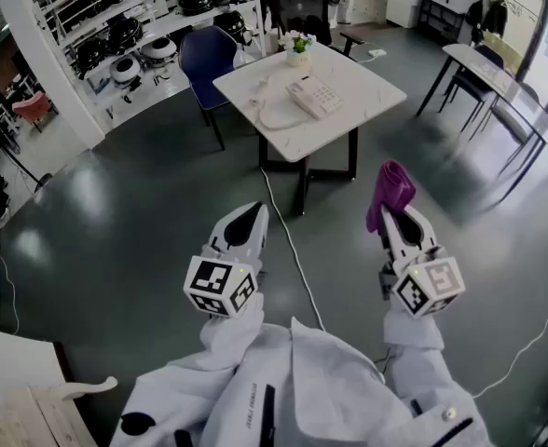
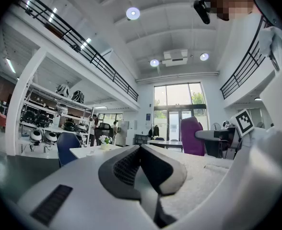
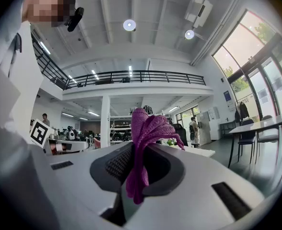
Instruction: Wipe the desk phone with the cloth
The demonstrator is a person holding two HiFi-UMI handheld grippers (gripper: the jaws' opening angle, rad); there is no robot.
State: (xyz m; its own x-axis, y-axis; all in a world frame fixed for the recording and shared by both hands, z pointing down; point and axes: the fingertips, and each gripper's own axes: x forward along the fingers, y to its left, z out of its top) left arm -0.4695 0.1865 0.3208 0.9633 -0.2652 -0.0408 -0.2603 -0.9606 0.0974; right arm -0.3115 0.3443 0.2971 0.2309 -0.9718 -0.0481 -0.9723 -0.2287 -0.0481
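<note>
Purple cloth [image 3: 142,140] — one piece — sat clamped in the right gripper [image 1: 395,214]; the left gripper [image 1: 253,215] was closed, empty. One desk phone [image 1: 313,96] lay on the white table [image 1: 255,77].

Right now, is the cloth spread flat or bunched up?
Bunched up. The purple cloth is a crumpled wad sticking up from the shut jaws of the right gripper.
</note>
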